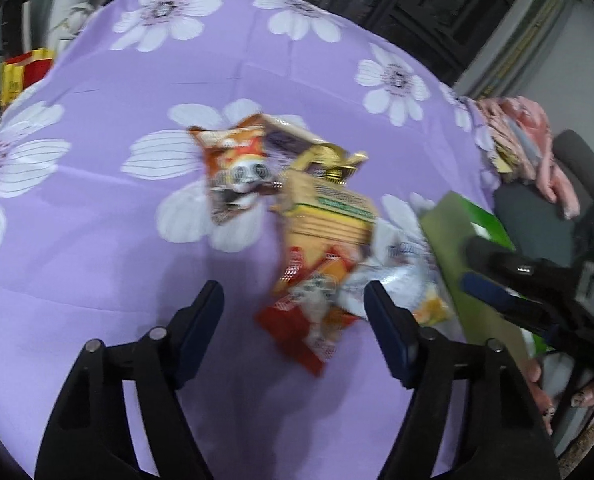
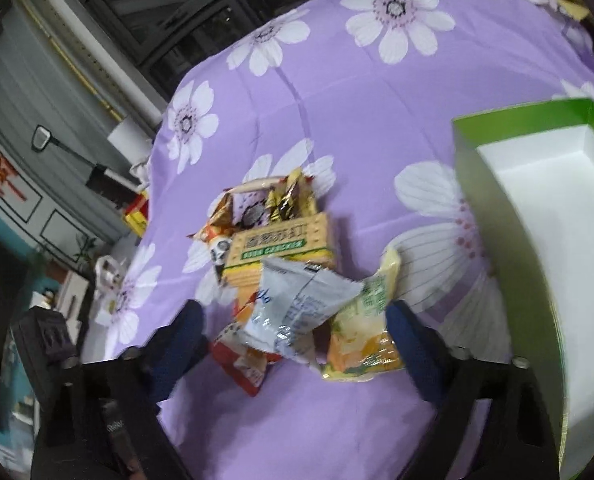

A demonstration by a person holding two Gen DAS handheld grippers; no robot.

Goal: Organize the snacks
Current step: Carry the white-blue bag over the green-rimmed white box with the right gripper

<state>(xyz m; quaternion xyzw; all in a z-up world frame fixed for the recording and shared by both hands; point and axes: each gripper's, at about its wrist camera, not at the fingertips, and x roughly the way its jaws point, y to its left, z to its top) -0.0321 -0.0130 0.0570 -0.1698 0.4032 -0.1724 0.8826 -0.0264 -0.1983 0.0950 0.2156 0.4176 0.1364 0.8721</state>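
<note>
A pile of snacks lies on the purple flowered cloth [image 1: 97, 240]. It holds an orange panda packet [image 1: 237, 168], a yellow cracker pack [image 1: 333, 208], a gold-black packet [image 1: 333, 160] and a red packet [image 1: 309, 320]. My left gripper [image 1: 293, 300] hovers open over the red packet's near end, its pads clear of it. My right gripper [image 2: 295, 316] is open too, straddling a grey-white packet [image 2: 297, 308] and a yellow-green packet [image 2: 361, 328] without squeezing them. The cracker pack [image 2: 277, 248] sits just beyond. An open green box [image 2: 469, 168] with a white inside stands to the right.
The green box [image 1: 457, 240] rises at the right of the pile, with the right gripper's fingers [image 1: 497, 292] in front of it and a person's hand [image 1: 537, 372] below. Pink cloth [image 1: 529, 140] lies past the table's right edge. A red-yellow carton [image 1: 21, 72] stands far left.
</note>
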